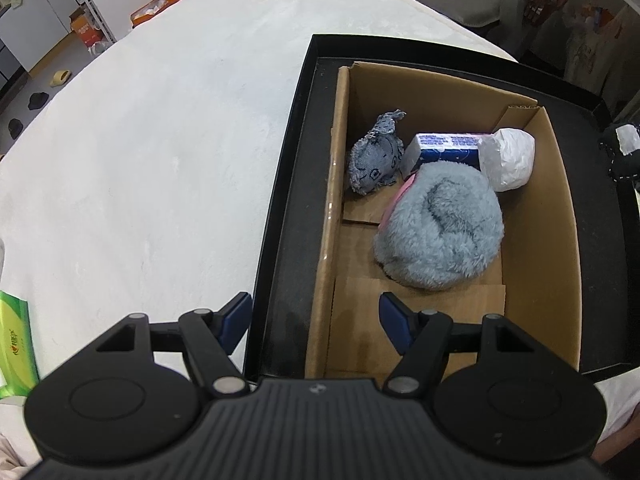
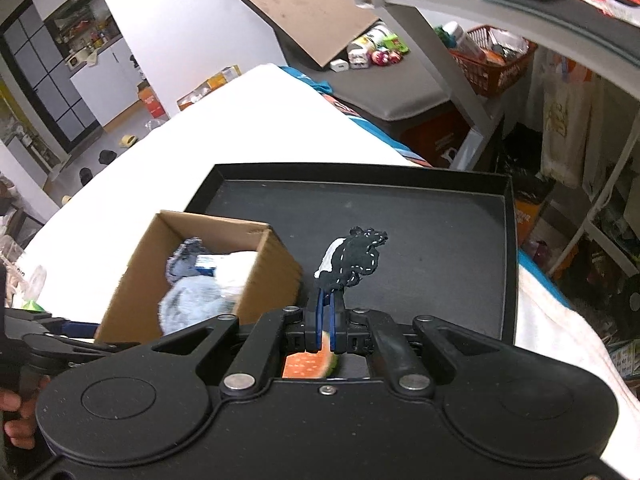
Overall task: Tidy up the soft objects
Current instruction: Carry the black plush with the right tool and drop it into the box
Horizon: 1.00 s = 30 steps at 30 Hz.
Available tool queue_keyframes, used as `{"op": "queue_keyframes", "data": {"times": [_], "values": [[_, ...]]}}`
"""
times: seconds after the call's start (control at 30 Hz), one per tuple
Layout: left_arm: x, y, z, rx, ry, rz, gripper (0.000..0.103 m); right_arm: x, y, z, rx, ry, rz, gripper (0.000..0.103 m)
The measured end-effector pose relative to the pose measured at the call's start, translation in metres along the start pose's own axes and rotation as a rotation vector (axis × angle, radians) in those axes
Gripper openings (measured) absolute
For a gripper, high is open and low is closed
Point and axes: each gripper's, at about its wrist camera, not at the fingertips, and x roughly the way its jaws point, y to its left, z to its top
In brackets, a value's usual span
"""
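A cardboard box (image 1: pixel 556 208) stands in a black tray (image 1: pixel 280 208). In it lie a fluffy blue plush (image 1: pixel 440 224), a denim pouch (image 1: pixel 376 156), a blue tissue pack (image 1: pixel 444 148) and a white crumpled wad (image 1: pixel 508 156). My left gripper (image 1: pixel 316 320) is open and empty, over the box's near left wall. My right gripper (image 2: pixel 327 300) is shut on a black and white soft toy (image 2: pixel 354 258), held above the tray floor (image 2: pixel 420 240) right of the box (image 2: pixel 264 280). A watermelon-slice toy (image 2: pixel 310 364) shows under the right gripper.
The tray sits on a white bed cover (image 1: pixel 160 140). A green pack (image 1: pixel 14 340) lies at the left edge. Shelves with a red basket (image 2: pixel 492 60) and hanging bags stand to the right. Boxes lie on the floor beyond the bed.
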Motion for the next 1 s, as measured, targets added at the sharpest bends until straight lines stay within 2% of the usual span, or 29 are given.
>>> {"op": "queue_keyframes", "data": {"times": [0.57, 0.87, 0.97, 1.0], "values": [[0.004, 0.013, -0.011, -0.02, -0.029, -0.072, 0.068, -0.008, 0.063, 0.001, -0.058, 0.026, 0.027, 0.003], [0.004, 0.019, -0.016, -0.038, -0.05, -0.112, 0.068, -0.006, 0.086, -0.001, -0.097, 0.062, 0.003, 0.004], [0.005, 0.022, -0.018, -0.047, -0.055, -0.128, 0.064, -0.005, 0.093, -0.005, -0.109, 0.078, -0.002, 0.004], [0.005, 0.023, -0.019, -0.051, -0.059, -0.131, 0.059, -0.005, 0.096, -0.006, -0.114, 0.083, -0.004, 0.004]]}}
